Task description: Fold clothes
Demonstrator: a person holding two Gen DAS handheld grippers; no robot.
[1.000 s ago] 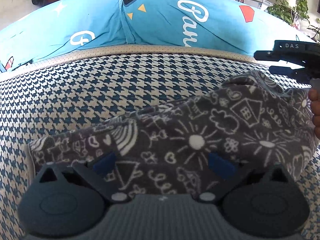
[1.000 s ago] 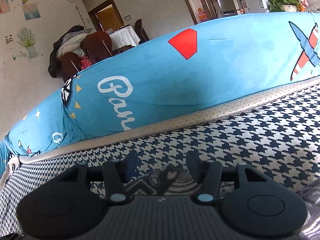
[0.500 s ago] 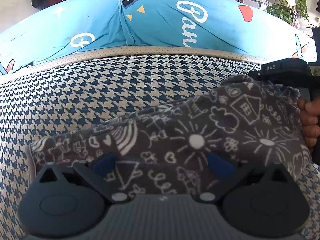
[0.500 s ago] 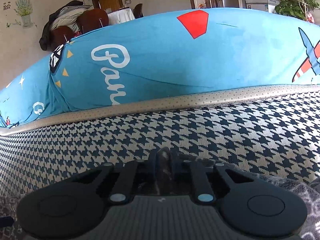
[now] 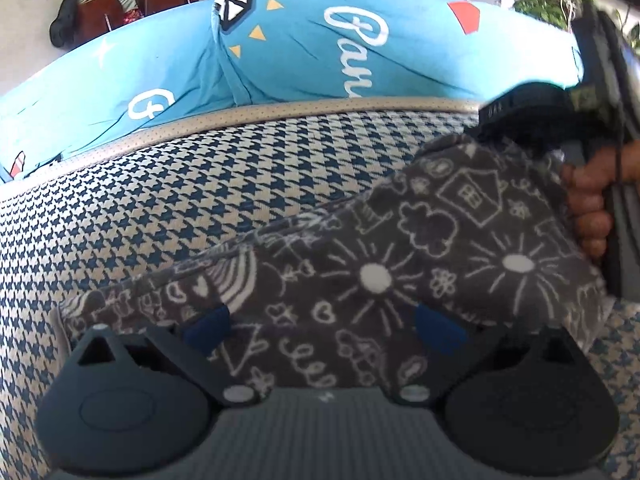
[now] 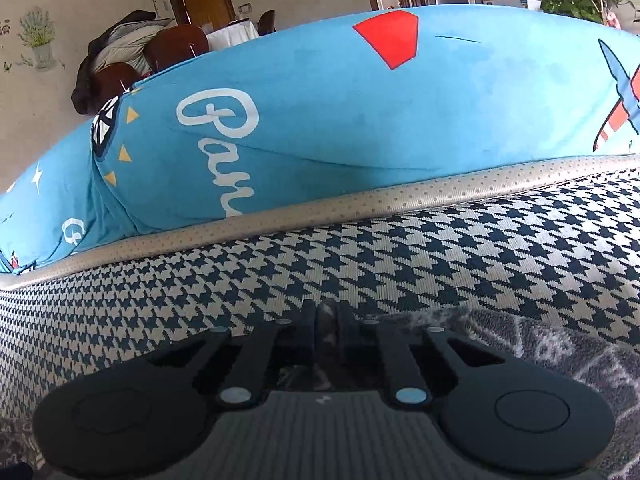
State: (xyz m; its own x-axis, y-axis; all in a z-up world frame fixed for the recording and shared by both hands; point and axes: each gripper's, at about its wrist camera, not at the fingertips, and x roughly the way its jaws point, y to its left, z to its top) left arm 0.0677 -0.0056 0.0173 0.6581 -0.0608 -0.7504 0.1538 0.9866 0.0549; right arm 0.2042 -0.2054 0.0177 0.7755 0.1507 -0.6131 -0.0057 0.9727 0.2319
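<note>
One grey fleece garment with white doodles [image 5: 400, 248] lies on the houndstooth sofa seat [image 5: 160, 200]. The left gripper [image 5: 320, 324] gapes over it; the right gripper [image 6: 326, 316] pinches its edge, a hand [image 5: 592, 204] visible only in the left view.

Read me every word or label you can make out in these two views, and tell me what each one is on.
"Pan", white script cut off below by the seat edge: on the blue cushion cover.
"G", a white looping letter, partly hidden: same cover, lower left.
Small white lettering on the right gripper: too blurred to read.
</note>
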